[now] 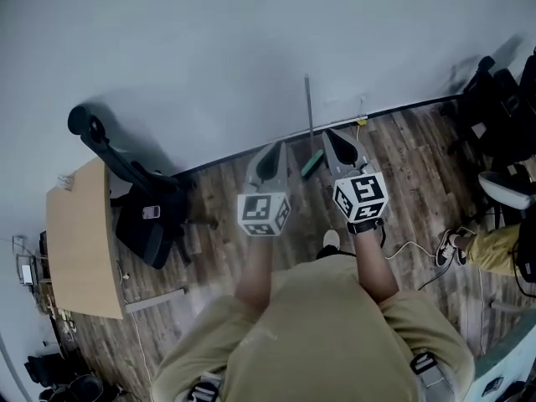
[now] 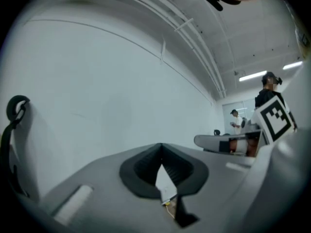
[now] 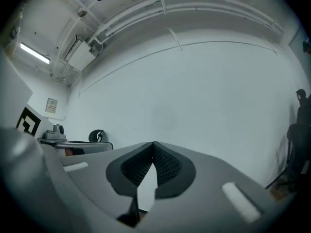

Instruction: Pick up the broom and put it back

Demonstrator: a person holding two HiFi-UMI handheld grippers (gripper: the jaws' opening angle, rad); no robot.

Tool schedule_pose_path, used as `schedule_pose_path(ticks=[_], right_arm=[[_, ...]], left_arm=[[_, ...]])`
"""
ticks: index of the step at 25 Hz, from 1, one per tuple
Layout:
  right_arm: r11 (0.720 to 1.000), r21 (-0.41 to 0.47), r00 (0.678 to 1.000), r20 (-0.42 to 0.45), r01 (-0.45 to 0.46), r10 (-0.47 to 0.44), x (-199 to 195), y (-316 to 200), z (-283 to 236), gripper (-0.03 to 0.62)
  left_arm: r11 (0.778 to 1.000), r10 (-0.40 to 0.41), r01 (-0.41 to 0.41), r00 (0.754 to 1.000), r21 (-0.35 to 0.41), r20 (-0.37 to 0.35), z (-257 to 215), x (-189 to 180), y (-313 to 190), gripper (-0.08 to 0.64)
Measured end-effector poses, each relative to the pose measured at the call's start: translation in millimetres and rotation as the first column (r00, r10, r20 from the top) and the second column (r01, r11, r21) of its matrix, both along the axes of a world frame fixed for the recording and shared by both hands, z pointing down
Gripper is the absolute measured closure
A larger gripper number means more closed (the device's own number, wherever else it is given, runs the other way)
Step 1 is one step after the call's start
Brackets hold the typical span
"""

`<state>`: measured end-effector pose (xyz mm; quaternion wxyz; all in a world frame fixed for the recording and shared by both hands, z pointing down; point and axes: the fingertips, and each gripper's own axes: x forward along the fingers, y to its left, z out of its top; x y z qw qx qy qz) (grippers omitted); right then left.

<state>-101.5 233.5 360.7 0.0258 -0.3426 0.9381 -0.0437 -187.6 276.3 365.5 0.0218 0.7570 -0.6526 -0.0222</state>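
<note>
Head view first: the left gripper (image 1: 272, 154) and the right gripper (image 1: 340, 141) are both held out level toward the white wall (image 1: 251, 48). The broom (image 1: 312, 167) stands propped against that wall, its green head down on the wood floor (image 1: 402, 166) between the two grippers, nearer the right one. Over to the left gripper view, and the jaws are pressed together at the tips, pinching nothing; right gripper view, same picture, jaws closed tip to tip and empty.

An office: wooden desk (image 1: 77, 249), black swivel chair (image 1: 144, 229).
</note>
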Motion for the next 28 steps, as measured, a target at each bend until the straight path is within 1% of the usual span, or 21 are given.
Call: schedule_pose_path(ticks=[2, 4, 6, 10, 14, 16, 20, 24, 26, 28], right_arm=[[1.000, 0.012, 1.000, 0.021, 0.014, -0.014, 2, -30, -9, 0.588], [1.000, 0.017, 1.000, 0.023, 0.017, -0.018, 8, -55, -9, 0.588], [1.000, 0.010, 1.000, 0.011, 0.012, -0.012, 14, -77, 1, 0.588], [0.999, -0.048, 1.000, 0.022, 0.019, -0.017, 13, -112, 21, 0.588], [0.998, -0.068, 1.000, 0.001, 0.008, -0.008, -2, -150, 37, 0.588], [0.998, -0.066, 1.000, -0.025, -0.001, 0.000, -14, -174, 44, 0.588], [0.997, -0.069, 0.997, -0.071, -0.029, 0.024, -41, -222, 50, 0.588], [0.998, -0.046, 0.991, -0.130, -0.046, 0.039, -74, -266, 53, 0.588], [0.996, -0.043, 0.985, -0.160, -0.076, 0.069, -86, -291, 60, 0.588], [0.991, -0.064, 0.980, -0.173, -0.115, 0.103, -96, -314, 72, 0.588]], left_arm=[[1.000, -0.002, 0.002, 0.999, 0.010, 0.050, -8, 11, -25, 0.558], [1.000, -0.002, 0.002, 0.995, 0.008, 0.100, -7, 24, -42, 0.558], [1.000, -0.006, 0.007, 0.994, -0.014, 0.106, 5, 31, -58, 0.558], [0.997, -0.036, 0.039, 0.998, -0.070, 0.046, 26, 13, -94, 0.558], [0.996, -0.043, 0.042, 0.999, -0.081, -0.001, 40, -12, -140, 0.558], [0.996, -0.030, 0.028, 0.999, -0.087, -0.024, 48, -22, -167, 0.558], [0.996, 0.023, -0.028, 0.998, -0.087, -0.059, 54, -38, -217, 0.558], [0.994, 0.049, -0.056, 0.996, -0.098, -0.068, 70, -73, -275, 0.558], [0.992, 0.059, -0.069, 0.993, -0.107, -0.098, 81, -90, -302, 0.558], [0.989, 0.084, -0.096, 0.991, -0.116, -0.102, 89, -101, -323, 0.557]])
